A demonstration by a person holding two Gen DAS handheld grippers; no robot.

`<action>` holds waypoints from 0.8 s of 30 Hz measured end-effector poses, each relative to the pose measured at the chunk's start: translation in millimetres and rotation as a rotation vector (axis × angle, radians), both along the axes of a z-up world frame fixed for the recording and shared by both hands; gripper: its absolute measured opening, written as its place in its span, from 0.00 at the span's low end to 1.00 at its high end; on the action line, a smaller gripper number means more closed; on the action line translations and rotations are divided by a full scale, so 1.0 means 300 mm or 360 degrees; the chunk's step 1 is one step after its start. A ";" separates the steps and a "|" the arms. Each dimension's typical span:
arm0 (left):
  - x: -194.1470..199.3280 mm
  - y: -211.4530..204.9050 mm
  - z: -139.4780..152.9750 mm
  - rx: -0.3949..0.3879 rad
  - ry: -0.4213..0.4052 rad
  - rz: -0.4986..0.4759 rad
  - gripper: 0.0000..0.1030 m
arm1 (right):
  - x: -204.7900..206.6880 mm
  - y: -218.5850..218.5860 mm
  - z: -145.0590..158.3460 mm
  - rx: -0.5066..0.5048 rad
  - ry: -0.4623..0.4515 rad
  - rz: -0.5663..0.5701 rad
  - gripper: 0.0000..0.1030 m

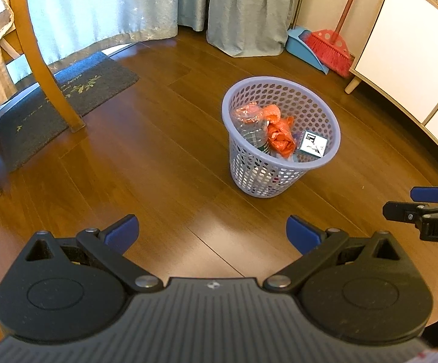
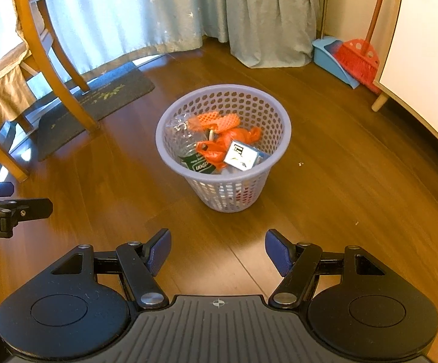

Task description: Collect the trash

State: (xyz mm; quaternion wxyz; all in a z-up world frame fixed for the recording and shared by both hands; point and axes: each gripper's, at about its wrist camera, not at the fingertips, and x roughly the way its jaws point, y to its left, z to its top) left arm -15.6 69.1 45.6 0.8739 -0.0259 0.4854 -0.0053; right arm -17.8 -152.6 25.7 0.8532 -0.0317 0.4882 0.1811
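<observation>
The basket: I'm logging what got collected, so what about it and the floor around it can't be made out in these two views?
- Lower contents of the basket: both views, buried under the orange bag, the clear bottle and the small box.
- Print on the box: both views, too small.
- Specks on the floor: right wrist view, too small to identify.
- Floor nearest the person: hidden by the left gripper and right gripper.

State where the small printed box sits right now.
In both wrist views the small printed box lies inside the lavender basket, against its near-right wall, beside the orange plastic bag.
</observation>
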 end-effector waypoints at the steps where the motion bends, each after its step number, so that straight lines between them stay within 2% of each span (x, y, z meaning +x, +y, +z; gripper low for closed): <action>1: -0.001 0.002 -0.001 -0.0004 0.0003 0.0002 0.99 | -0.001 0.003 -0.001 -0.0005 0.0000 0.0002 0.64; 24: -0.010 -0.013 -0.027 -0.0009 0.0046 -0.0037 0.99 | -0.001 0.043 -0.011 -0.0011 0.0008 0.0036 0.64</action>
